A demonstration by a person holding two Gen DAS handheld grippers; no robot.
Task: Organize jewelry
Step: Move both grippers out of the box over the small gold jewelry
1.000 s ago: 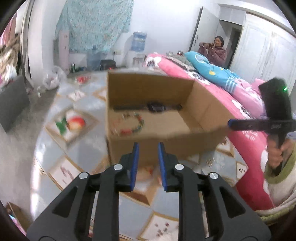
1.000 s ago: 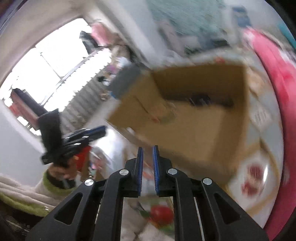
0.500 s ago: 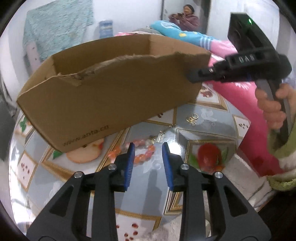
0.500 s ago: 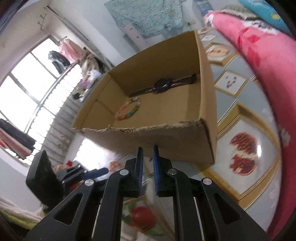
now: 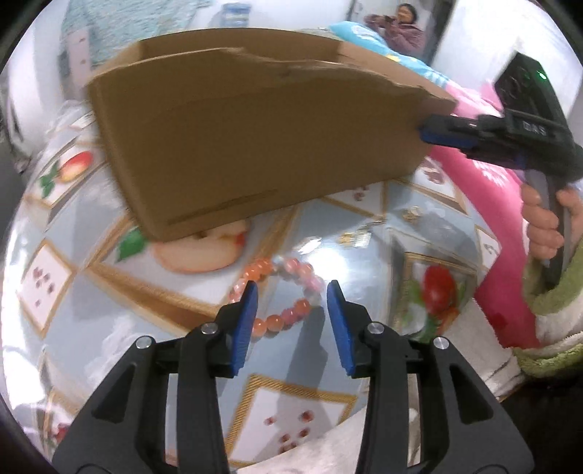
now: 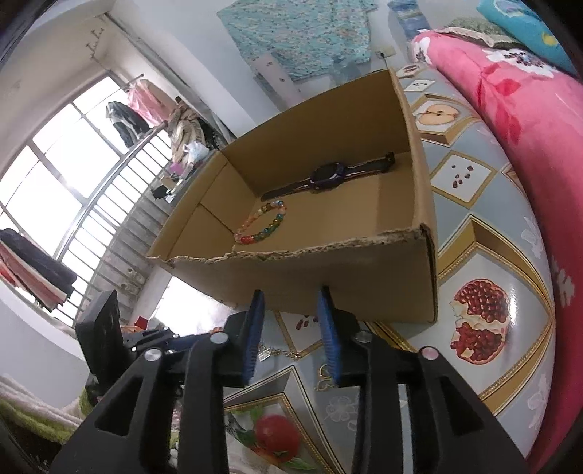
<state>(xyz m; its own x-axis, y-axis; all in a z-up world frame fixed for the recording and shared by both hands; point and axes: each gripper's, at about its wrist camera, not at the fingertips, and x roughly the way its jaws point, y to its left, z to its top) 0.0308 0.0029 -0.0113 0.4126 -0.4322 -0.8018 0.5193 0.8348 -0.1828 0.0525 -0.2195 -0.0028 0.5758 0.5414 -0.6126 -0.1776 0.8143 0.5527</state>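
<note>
A pink and orange bead bracelet (image 5: 280,288) lies on the fruit-patterned tablecloth (image 5: 364,284). My left gripper (image 5: 293,313) hovers just over it, jaws opening, and the pads do not touch the beads. Behind it stands the torn cardboard box (image 5: 255,127). The right wrist view looks into the box (image 6: 422,204), which holds a dark watch (image 6: 328,175) and a multicolour bead bracelet (image 6: 262,222). My right gripper (image 6: 291,328) is at the box's near wall, jaws opening with nothing between them. It also shows in the left wrist view as the right gripper (image 5: 430,133) by the box corner.
A thin gold chain (image 6: 280,352) and small gold earrings (image 6: 324,377) lie on the cloth below my right gripper. A pink floral quilt (image 6: 510,109) borders the table on the right. A person (image 5: 400,29) sits far back. A barred window (image 6: 73,204) is on the left.
My left gripper sank from above the box to just over the pink bracelet, and its jaws widened. The right gripper's jaws went from nearly shut to parted.
</note>
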